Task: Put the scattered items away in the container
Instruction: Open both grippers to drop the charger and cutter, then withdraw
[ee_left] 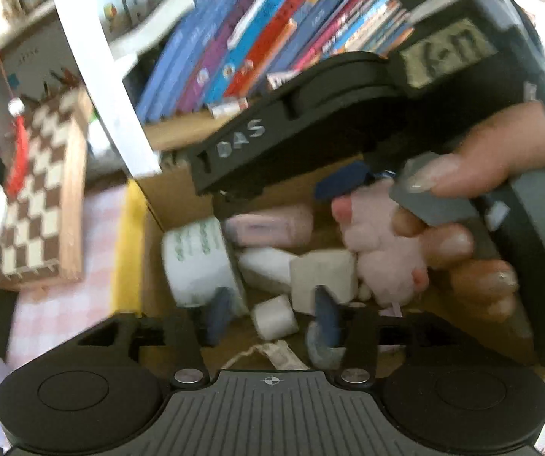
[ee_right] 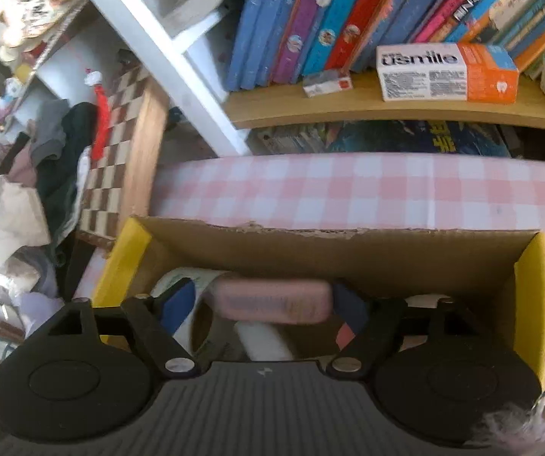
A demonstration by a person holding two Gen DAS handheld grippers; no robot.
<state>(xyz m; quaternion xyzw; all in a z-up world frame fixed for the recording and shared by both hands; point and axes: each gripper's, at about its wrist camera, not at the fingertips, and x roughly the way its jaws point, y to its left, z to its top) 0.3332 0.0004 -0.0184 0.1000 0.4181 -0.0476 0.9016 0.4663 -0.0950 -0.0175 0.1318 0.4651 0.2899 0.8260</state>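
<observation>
A cardboard box with yellow flaps (ee_right: 352,254) stands on the pink checked cloth; it also shows in the left wrist view (ee_left: 135,250). Inside lie a tape roll (ee_left: 196,262), a pink case (ee_left: 272,226), a white tube (ee_left: 268,266), a grey block (ee_left: 323,277), a small white roll (ee_left: 276,317) and a pink plush toy (ee_left: 382,254). My left gripper (ee_left: 272,315) is open above the box, empty. My right gripper (ee_right: 264,306) hangs over the box with the pink case (ee_right: 272,300) between its fingers, which stand wide apart. The right hand-held unit (ee_left: 348,114) crosses the left wrist view.
A shelf of books (ee_right: 386,11) stands behind the box, with a toothpaste carton (ee_right: 447,72) on its wooden ledge. A chessboard (ee_right: 120,144) leans at the left beside a pile of clothes (ee_right: 51,152). The checked cloth (ee_right: 348,190) shows behind the box.
</observation>
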